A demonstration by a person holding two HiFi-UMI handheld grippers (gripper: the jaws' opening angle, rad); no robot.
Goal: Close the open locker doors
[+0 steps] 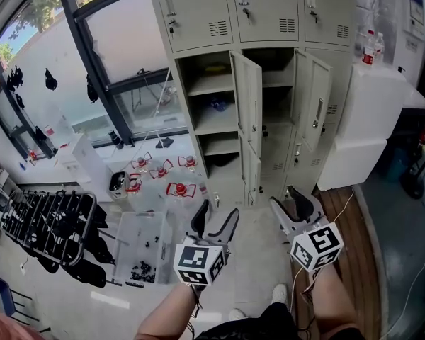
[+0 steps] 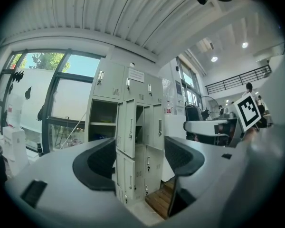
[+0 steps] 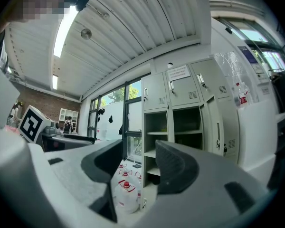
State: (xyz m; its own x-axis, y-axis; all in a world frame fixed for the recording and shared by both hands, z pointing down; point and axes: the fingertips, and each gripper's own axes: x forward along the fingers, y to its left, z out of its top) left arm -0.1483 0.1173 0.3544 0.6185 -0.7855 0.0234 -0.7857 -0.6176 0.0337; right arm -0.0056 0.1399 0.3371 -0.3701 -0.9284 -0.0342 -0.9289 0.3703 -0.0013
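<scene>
A bank of grey lockers [image 1: 258,83] stands ahead of me. Its top row is closed. Two middle-row doors [image 1: 248,94] [image 1: 315,99] and a lower door [image 1: 250,168] hang open, showing shelves. My left gripper [image 1: 216,219] and right gripper [image 1: 287,202] hover low in front of the lockers, well short of them, both open and empty. In the left gripper view the left gripper [image 2: 138,161] frames an open door [image 2: 129,127]. In the right gripper view the right gripper [image 3: 138,164] frames the open compartments [image 3: 173,127] and a swung-out door [image 3: 219,127].
Several water jugs with red caps [image 1: 178,188] sit on the floor left of the lockers. A clear plastic bin [image 1: 138,250] and a black rack [image 1: 46,225] lie further left. A white cabinet [image 1: 372,119] stands right of the lockers, by a wooden platform [image 1: 343,214].
</scene>
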